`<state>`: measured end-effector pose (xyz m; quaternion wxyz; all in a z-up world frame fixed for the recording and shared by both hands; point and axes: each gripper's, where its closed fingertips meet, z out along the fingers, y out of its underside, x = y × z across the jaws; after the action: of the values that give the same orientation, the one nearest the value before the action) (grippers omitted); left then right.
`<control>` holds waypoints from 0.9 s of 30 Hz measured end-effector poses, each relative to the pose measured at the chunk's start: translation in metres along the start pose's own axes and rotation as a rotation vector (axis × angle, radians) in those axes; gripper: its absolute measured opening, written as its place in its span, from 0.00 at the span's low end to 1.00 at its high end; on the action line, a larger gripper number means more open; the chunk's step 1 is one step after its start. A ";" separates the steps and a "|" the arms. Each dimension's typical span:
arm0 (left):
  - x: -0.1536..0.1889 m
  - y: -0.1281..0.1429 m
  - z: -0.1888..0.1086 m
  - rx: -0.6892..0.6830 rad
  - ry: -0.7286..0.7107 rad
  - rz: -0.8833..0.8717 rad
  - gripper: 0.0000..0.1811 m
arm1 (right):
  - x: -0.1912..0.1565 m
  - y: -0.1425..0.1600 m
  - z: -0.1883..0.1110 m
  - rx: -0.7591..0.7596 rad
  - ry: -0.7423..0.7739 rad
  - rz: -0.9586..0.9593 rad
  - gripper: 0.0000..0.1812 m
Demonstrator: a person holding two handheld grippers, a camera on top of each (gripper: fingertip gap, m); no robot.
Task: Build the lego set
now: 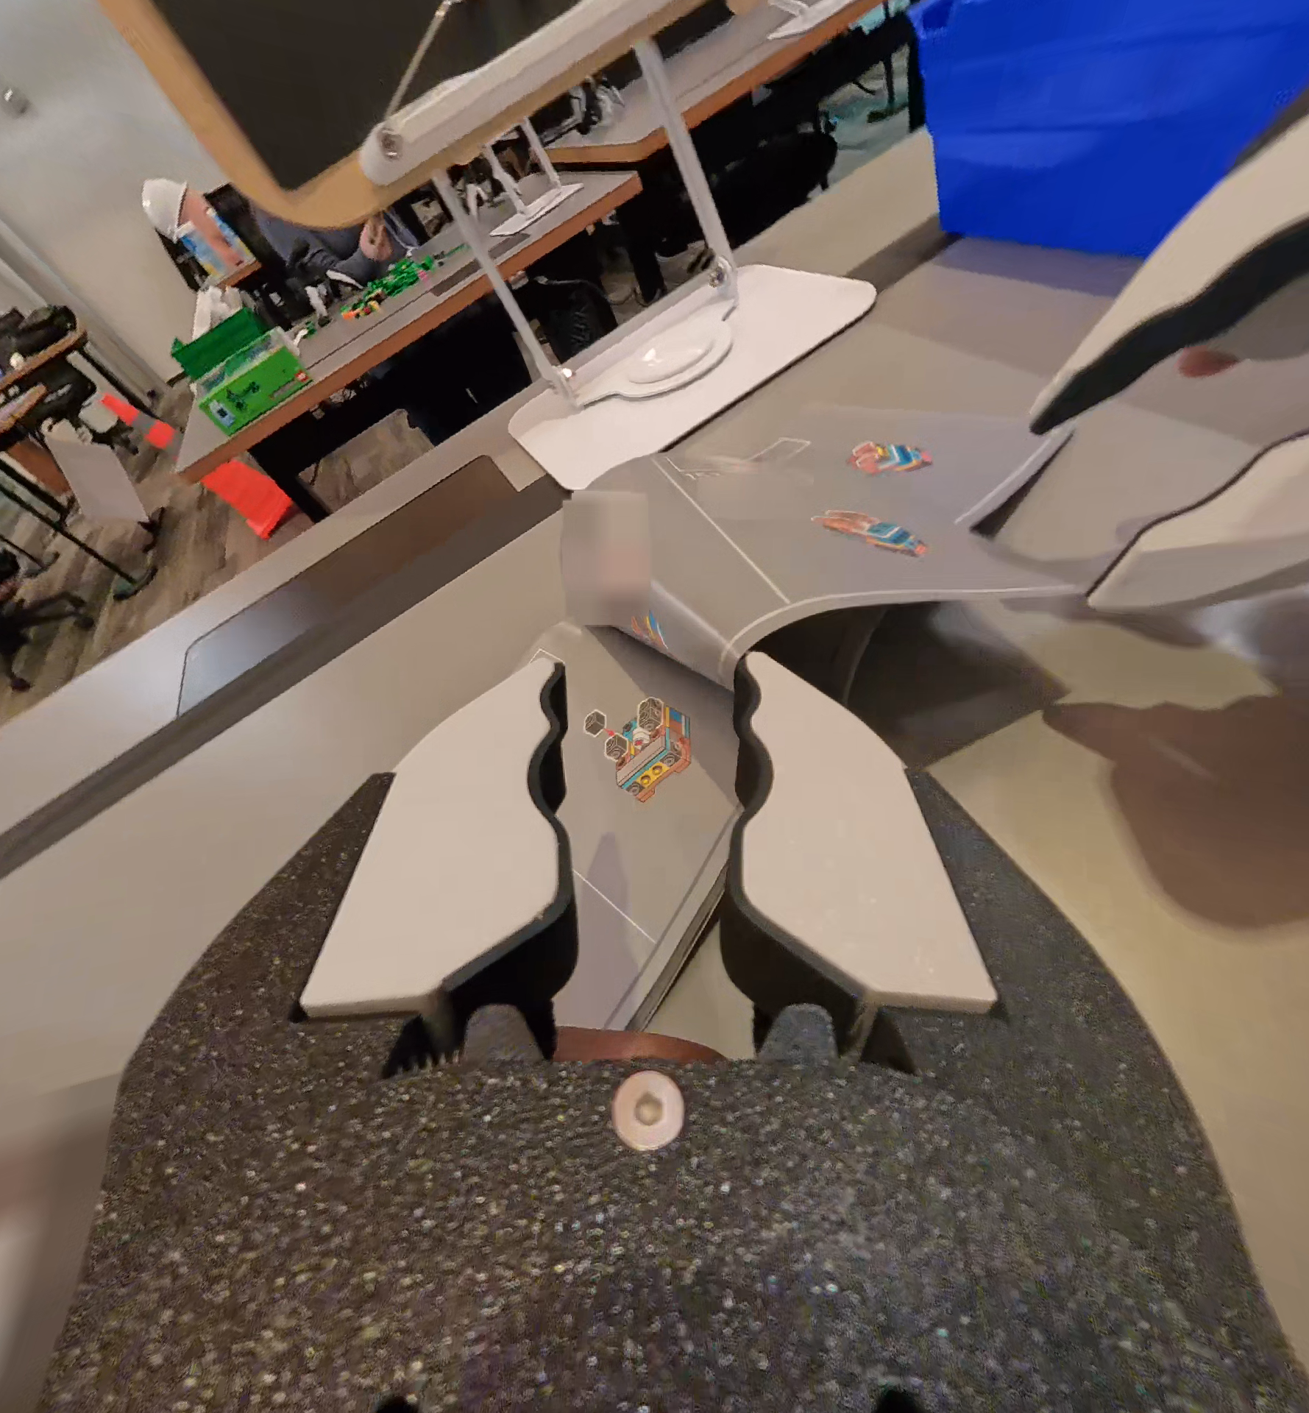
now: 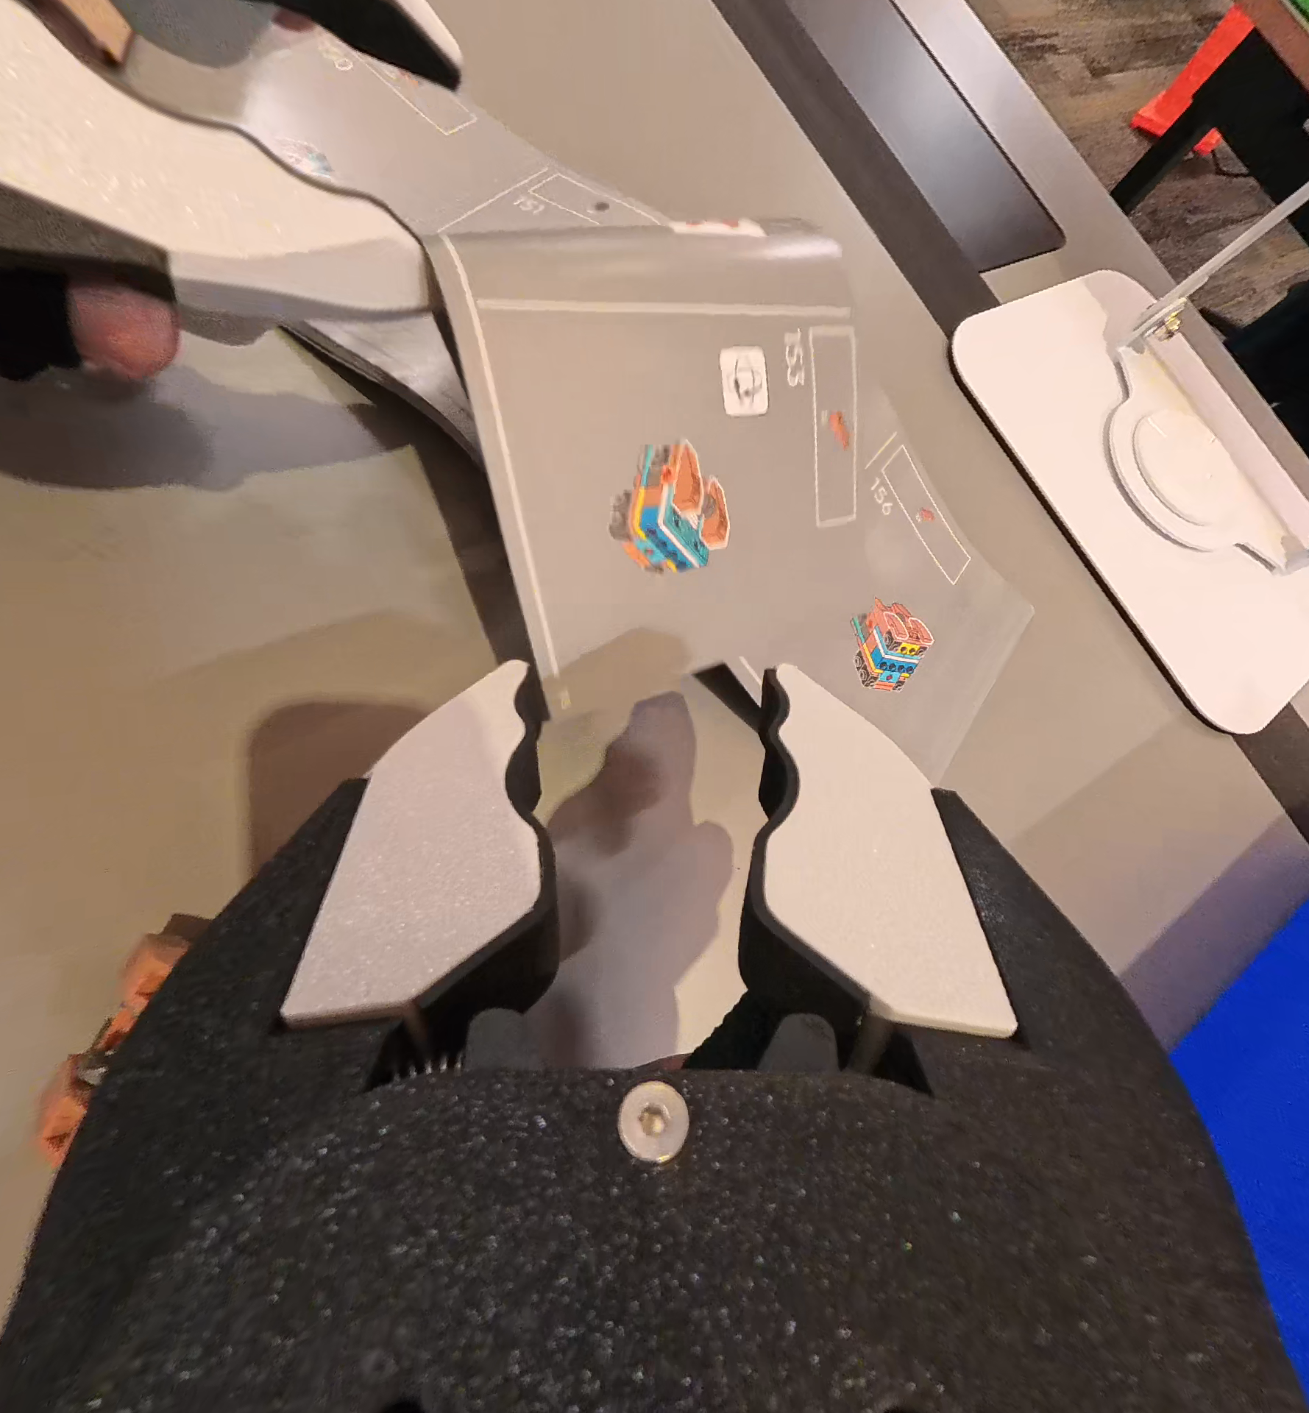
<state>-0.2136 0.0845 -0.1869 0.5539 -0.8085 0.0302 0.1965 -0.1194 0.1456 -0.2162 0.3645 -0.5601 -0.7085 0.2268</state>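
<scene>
Lego instruction booklet (image 2: 659,428) lying curled on counter (image 2: 177,612); left gripper (image 1: 647,772) and right gripper (image 2: 647,753) both hovering, jaws parted, gripping nothing

The booklet (image 2: 659,397) is grey with thin white lines and small pictures in orange, blue, yellow and red. The table (image 2: 177,581) at the left of the frame is plain tan. A bright blue bag (image 2: 1278,1070) fills the lower right corner. The lamp base (image 2: 1056,428) at the right is white. Both grippers have light grey fingers (image 2: 422,856) on speckled black bodies.
</scene>
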 end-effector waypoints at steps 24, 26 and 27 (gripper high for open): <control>-0.037 0.003 -0.027 0.126 -0.082 -0.365 0.17 | -0.028 0.025 0.020 -0.037 -0.181 -0.006 0.25; -0.037 0.003 -0.027 0.129 -0.081 -0.365 0.16 | -0.029 0.025 0.021 -0.037 -0.188 -0.016 0.25; -0.036 0.004 -0.026 0.127 -0.077 -0.366 0.16 | -0.029 0.025 0.021 -0.035 -0.193 -0.017 0.24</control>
<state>-0.2405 0.0531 -0.1692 0.6309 -0.7560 -0.1259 0.1210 -0.1168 0.1261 -0.2557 0.2866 -0.5360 -0.7488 0.2642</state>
